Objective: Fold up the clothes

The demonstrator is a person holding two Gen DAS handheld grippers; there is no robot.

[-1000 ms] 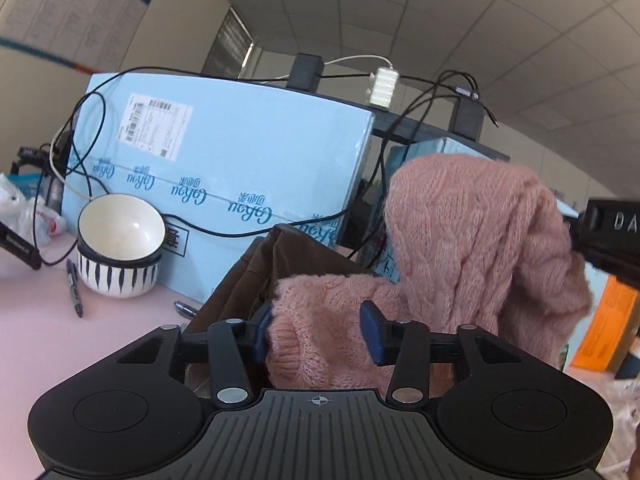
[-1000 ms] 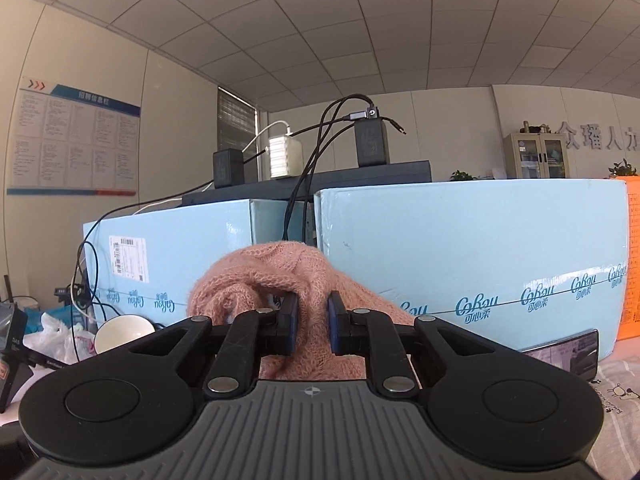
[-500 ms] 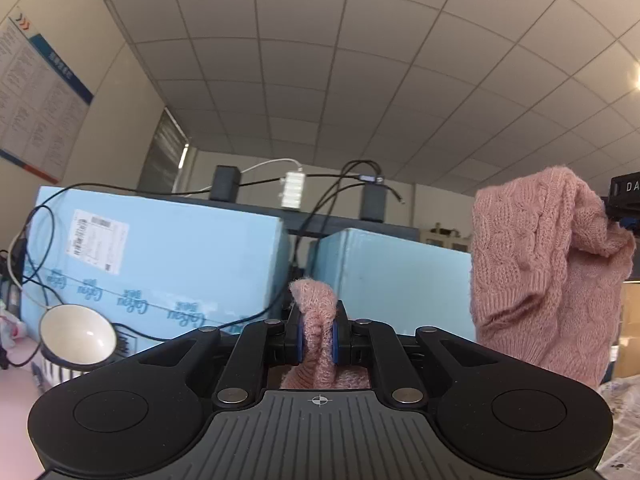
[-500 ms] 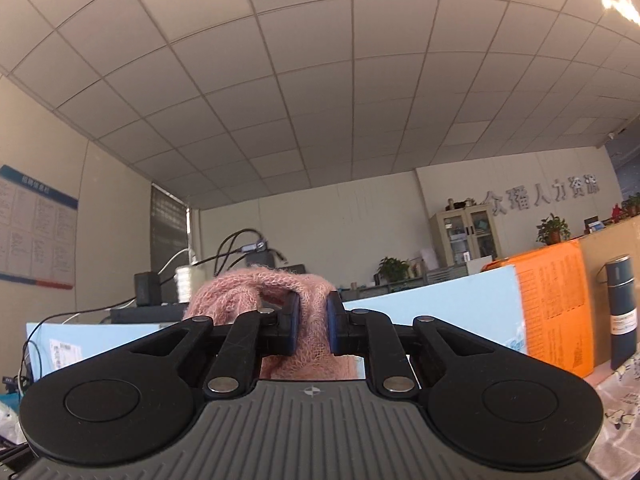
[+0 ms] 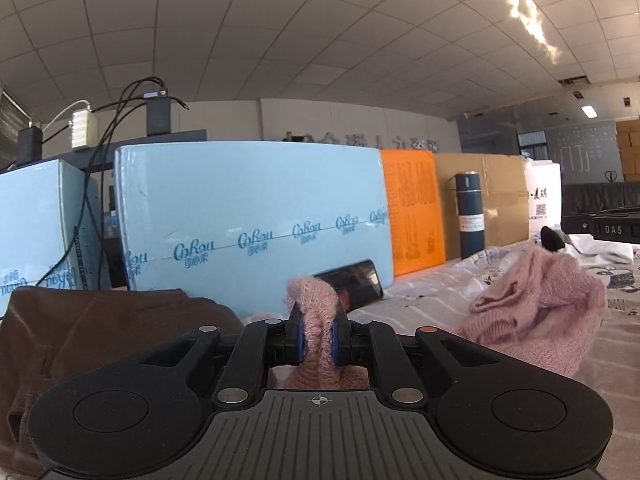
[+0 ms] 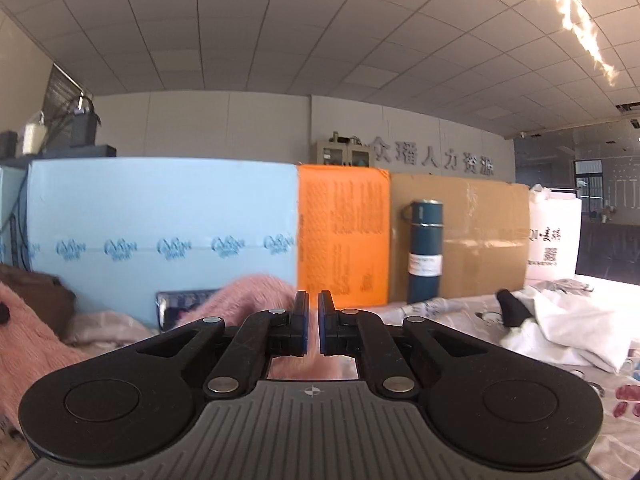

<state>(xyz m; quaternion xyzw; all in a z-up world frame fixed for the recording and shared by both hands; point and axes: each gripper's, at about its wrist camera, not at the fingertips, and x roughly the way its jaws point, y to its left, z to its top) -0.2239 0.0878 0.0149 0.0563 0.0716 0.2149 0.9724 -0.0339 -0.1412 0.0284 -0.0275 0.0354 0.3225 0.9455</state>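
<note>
A pink knitted sweater is bunched on the patterned bedsheet. My left gripper is shut on a fold of it, which sticks up between the pads. In the right wrist view the sweater lies blurred behind and below my right gripper. The right jaws stand nearly together with a thin gap, and pink knit shows low in that gap; whether they pinch it is not clear. More pink knit lies at the left.
A brown garment lies at the left. Light blue boxes, an orange box and a cardboard box wall the back. A dark blue flask, a black phone and white cloth are nearby.
Both grippers have come down from pointing at the ceiling to level with the bed. The sweater, held high before, now rests bunched on the sheet.
</note>
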